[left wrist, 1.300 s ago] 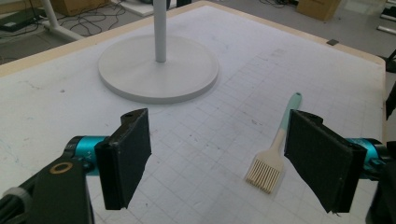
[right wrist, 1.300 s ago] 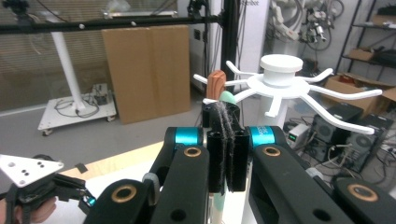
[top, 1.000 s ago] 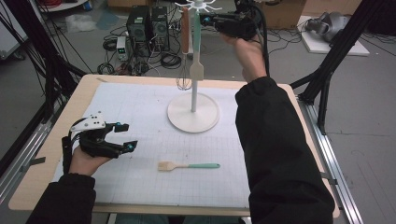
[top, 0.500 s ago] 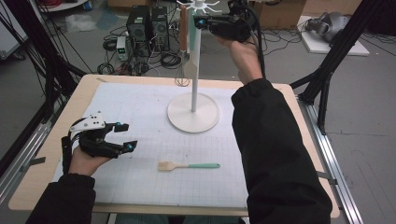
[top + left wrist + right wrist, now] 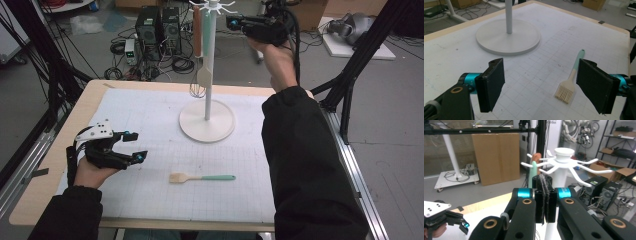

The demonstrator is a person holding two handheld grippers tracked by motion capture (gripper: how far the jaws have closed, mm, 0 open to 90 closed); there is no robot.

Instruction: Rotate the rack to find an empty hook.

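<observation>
A white hook rack (image 5: 207, 75) stands on a round base (image 5: 206, 127) at the back of the gridded mat (image 5: 150, 195). From its hooks hang a brown-handled utensil (image 5: 197, 25), a mint-handled spatula (image 5: 204, 76) and a whisk (image 5: 197, 90). A mint-handled brush (image 5: 200, 177) lies flat on the mat in front. My left gripper (image 5: 136, 146) rests low at the mat's left side, open and empty; in the left gripper view the brush (image 5: 570, 83) lies just ahead beside the right jaw. My right gripper (image 5: 231, 21) is held high, just right of the rack's top, shut and empty (image 5: 545, 192).
Computer towers (image 5: 157, 25), cables and cardboard boxes sit on the floor behind the table. Black frame poles (image 5: 350, 75) stand at the right edge. In the right gripper view the rack's hook arms (image 5: 584, 162) spread close ahead.
The right gripper has drawn back a little to the right, away from the rack's top. The left gripper and the brush have stayed put.
</observation>
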